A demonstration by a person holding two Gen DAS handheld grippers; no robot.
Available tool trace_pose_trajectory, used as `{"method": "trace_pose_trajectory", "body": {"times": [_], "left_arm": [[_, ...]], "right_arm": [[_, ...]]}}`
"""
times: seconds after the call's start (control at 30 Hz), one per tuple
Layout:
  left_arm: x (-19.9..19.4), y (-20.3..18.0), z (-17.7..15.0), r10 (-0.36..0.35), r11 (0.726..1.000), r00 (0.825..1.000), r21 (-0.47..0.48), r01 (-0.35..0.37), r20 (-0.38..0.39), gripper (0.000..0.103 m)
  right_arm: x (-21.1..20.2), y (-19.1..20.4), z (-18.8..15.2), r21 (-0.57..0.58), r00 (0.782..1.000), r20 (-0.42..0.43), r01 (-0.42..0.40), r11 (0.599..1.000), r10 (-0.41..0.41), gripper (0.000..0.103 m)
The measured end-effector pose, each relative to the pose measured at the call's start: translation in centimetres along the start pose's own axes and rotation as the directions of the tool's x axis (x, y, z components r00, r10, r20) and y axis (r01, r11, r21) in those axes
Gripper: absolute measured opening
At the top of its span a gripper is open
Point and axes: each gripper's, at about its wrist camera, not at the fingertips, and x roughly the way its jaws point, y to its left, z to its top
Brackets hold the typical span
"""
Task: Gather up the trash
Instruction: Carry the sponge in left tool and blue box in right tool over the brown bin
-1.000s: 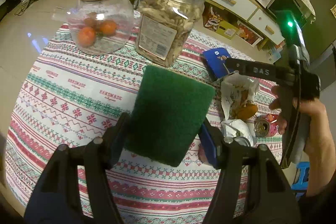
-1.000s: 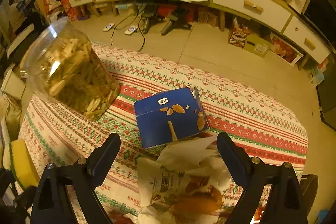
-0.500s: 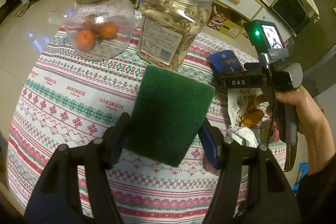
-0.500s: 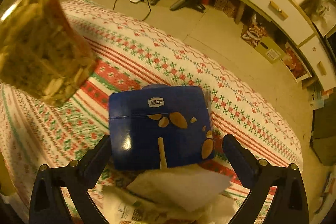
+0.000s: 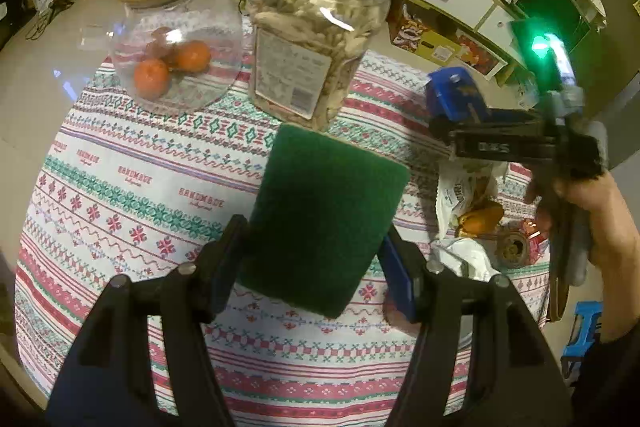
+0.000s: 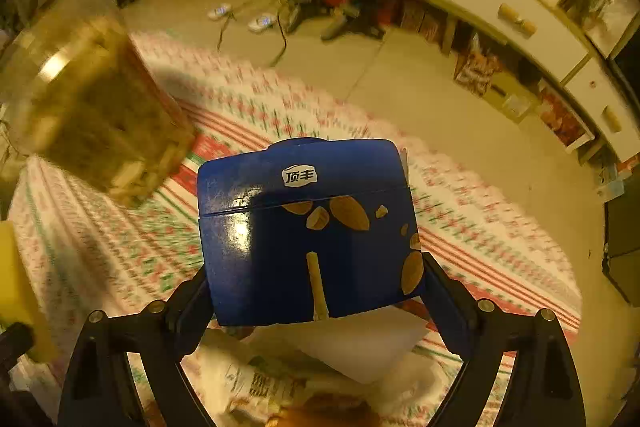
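Pinching a green scouring sponge (image 5: 324,219) by its side edges, our left tongs (image 5: 312,267) hold it clear above the worktop (image 5: 120,187), its long axis running away from us toward the jars. Our right tongs (image 6: 316,291) have just been closing around a blue snack box (image 6: 304,227); the box fills the gap and both pads sit at its lower side edges, though we cannot tell whether they press it yet. It stands tilted, its flap end pointing away from us and its printed face toward the camera, at the far right of the worktop, just behind crumpled wrappers (image 6: 280,379). A red, green and white patterned cloth covers the round worktop. A jar of nuts (image 5: 316,39) and a cork-lidded jar of oranges (image 5: 172,39) stand beyond the sponge. Past them lie a pale floor and a long low cabinet (image 6: 508,15) with white drawers.
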Motion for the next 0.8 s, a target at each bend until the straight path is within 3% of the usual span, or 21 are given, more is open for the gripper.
{"method": "trace_pose_trajectory", "body": {"times": [0.33,0.6,0.8], "left_arm": [[-3.5,-3.1,-1.1,-0.061,0.997,0.996,0.058,0.057,0.070,0.065],[-8.3,-6.6,-2.6,-0.127,0.981,0.979,0.166,0.100,0.157,0.065],[-10.1,-9.2,-4.4,-0.145,0.965,0.969,0.246,0.094,0.198,0.065]], "right_arm": [[-10.6,-1.1,-6.2,0.053,0.993,0.095,0.071,0.996,-0.076,0.094],[-16.7,-3.0,-15.6,0.194,0.986,0.102,0.108,0.975,-0.129,0.094],[-20.3,-5.7,-23.0,0.323,0.974,0.098,0.162,0.932,-0.204,0.094]]}}
